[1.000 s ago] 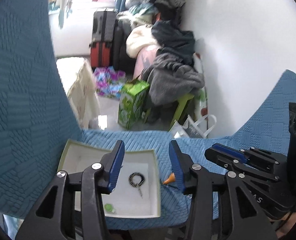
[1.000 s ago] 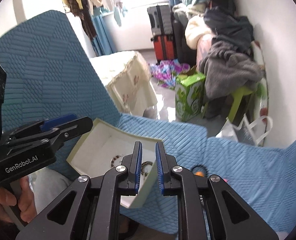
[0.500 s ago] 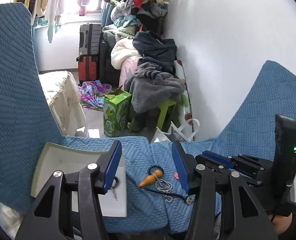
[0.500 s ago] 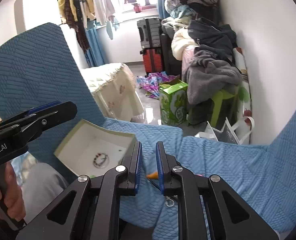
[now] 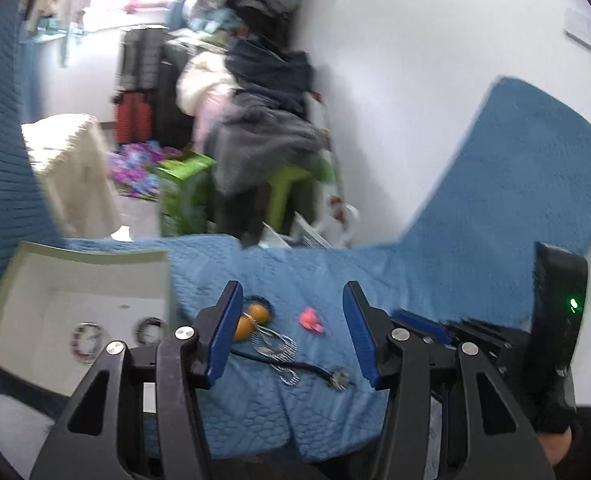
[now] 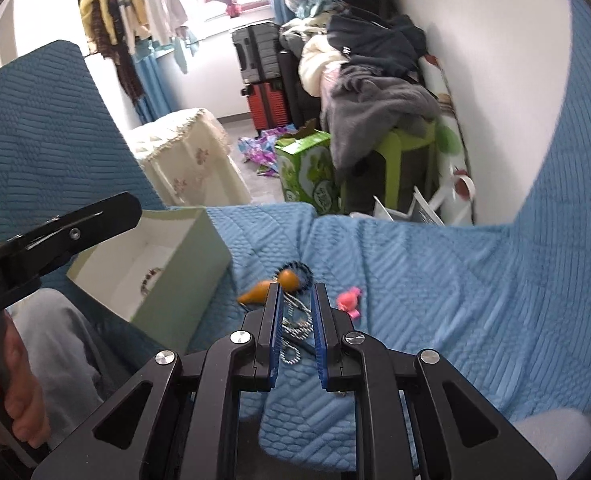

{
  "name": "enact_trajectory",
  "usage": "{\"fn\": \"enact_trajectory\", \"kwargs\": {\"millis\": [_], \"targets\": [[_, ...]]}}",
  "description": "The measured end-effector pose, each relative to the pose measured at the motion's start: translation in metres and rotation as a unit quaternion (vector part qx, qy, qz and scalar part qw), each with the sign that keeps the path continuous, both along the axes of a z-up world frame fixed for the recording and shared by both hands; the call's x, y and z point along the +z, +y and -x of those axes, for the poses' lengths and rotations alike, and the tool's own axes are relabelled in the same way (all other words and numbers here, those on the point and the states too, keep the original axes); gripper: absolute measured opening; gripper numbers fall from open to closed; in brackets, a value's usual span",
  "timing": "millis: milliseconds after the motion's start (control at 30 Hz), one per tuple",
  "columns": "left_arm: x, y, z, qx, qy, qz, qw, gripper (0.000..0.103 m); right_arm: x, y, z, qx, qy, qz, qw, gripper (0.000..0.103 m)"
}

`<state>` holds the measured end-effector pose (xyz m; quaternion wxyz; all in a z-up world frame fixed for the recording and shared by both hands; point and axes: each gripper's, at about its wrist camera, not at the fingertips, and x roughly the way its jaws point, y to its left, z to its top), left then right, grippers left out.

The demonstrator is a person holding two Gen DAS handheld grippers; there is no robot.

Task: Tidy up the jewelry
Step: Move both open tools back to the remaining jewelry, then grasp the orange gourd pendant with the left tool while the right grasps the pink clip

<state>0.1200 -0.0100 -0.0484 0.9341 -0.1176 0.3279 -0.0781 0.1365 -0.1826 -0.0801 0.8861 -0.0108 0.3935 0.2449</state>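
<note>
Loose jewelry lies on the blue quilted cover (image 5: 335,272): an orange gourd pendant (image 5: 246,319) (image 6: 269,287) on a dark bead bracelet (image 6: 300,270), a silver chain necklace (image 5: 276,346) (image 6: 293,336), a dark cord with a charm (image 5: 337,378) and a pink piece (image 5: 310,319) (image 6: 349,299). A pale green open box (image 5: 75,264) (image 6: 183,280) at the left holds two bracelets (image 5: 85,337). My left gripper (image 5: 291,332) is open above the necklace. My right gripper (image 6: 297,320) is slightly open and empty over the chain.
The cover's far edge drops to a cluttered floor with a green carton (image 6: 309,172), a green stool under piled clothes (image 6: 407,148), suitcases (image 6: 261,80) and a cloth-covered stand (image 6: 183,156). A white wall (image 5: 415,100) stands at the right.
Both grippers have swung right, from over the box to over the loose jewelry. The right gripper's jaws have parted a little. The left view is blurred by motion.
</note>
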Motion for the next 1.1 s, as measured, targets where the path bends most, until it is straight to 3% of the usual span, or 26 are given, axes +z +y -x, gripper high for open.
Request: {"fn": "enact_trajectory", "kwargs": {"millis": [267, 333, 367, 467, 733, 833, 1100], "targets": [[-0.041, -0.011, -0.018, -0.009, 0.043, -0.003, 0.999, 0.053, -0.03, -0.016, -0.012, -0.02, 0.041, -0.017, 0.999, 0.013], [-0.055, -0.01, -0.025, -0.003, 0.064, -0.006, 0.9979, 0.052, -0.036, -0.019, -0.02, -0.023, 0.05, -0.018, 0.998, 0.016], [-0.062, -0.01, -0.03, -0.001, 0.074, -0.009, 0.9972, 0.052, -0.038, -0.02, -0.023, -0.023, 0.051, -0.017, 0.998, 0.023], [-0.077, -0.012, -0.042, -0.003, 0.1, -0.021, 0.9948, 0.052, -0.048, -0.02, -0.036, -0.014, 0.063, -0.016, 0.998, 0.024], [-0.119, -0.019, -0.076, -0.006, 0.17, -0.062, 0.9835, 0.048, -0.086, -0.016, -0.077, 0.015, 0.111, 0.005, 0.994, 0.024], [-0.133, -0.022, -0.087, -0.005, 0.202, -0.086, 0.9756, 0.047, -0.1, -0.01, -0.09, 0.028, 0.127, 0.012, 0.991, 0.024], [-0.147, -0.028, -0.102, -0.004, 0.219, -0.162, 0.9622, 0.047, -0.122, 0.008, -0.113, 0.048, 0.148, 0.027, 0.987, 0.024]]}}
